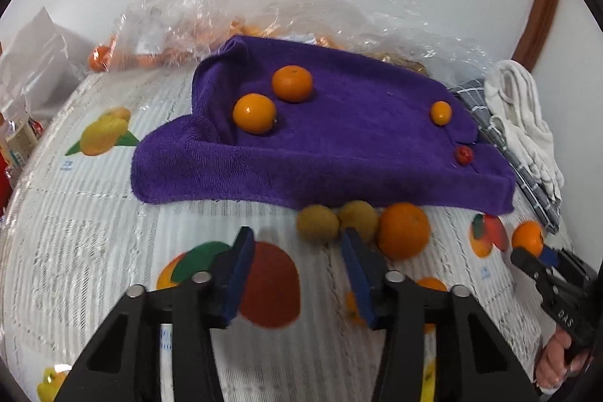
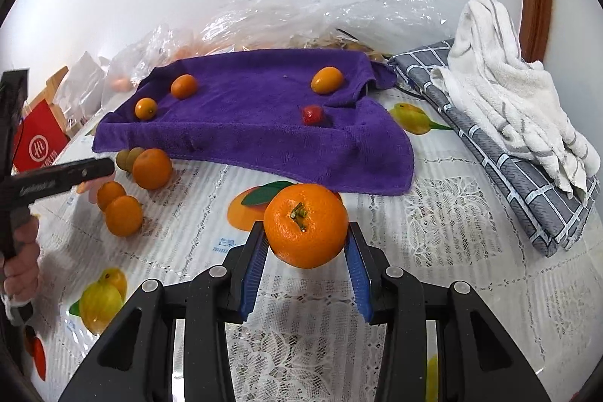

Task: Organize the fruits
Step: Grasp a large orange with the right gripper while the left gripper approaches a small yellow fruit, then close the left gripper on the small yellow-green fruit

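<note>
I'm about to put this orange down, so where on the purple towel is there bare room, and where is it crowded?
The purple towel is bare across its middle, between the two oranges on its left side and the small orange fruit and red fruit on its right. Its front strip is also free. It is crowded off the towel's front left edge, where loose fruit cluster on the tablecloth.

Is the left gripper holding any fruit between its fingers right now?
No, the left gripper has only the printed tablecloth between its fingers.
</note>
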A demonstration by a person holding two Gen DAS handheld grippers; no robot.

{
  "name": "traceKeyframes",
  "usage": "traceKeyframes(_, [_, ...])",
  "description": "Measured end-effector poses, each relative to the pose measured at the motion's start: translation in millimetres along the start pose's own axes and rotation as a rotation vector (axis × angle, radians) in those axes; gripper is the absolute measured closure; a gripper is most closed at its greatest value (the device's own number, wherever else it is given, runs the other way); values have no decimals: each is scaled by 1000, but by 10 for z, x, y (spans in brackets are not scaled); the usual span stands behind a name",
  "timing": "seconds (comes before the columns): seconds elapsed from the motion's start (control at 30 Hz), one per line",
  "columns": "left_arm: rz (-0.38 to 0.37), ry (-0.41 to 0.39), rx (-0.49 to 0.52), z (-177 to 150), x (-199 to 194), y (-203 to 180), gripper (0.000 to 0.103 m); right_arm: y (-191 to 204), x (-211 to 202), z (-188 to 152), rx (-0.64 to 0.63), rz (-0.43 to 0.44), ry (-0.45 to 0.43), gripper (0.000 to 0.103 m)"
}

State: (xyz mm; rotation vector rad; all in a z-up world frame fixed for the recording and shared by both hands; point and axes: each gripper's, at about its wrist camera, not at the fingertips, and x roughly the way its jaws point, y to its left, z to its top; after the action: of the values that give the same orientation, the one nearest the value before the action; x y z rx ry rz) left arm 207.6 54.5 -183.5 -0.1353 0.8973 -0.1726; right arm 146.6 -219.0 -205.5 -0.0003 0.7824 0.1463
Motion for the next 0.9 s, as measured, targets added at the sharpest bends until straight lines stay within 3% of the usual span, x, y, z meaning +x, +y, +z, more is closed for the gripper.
traceKeyframes(0.13, [-51,-9,-6,42,73,15,72,-47,17,1,26,17,6,62])
traceKeyframes(0.3, [-43,3,48,43,148,-80,81,-92,35,-4,51,26,14,62])
traceKeyframes(0.6, [0,-20,43,10,40,34,81,-38,97,-5,38,26,40,62])
traceKeyframes(0.77, [-24,-6,-13,26,49,159,81,-45,128,-9,40,16,57,62])
traceKeyframes(0.9, [-24,-12,-4,17,60,140,75,-14,141,-11,24,0,66,61])
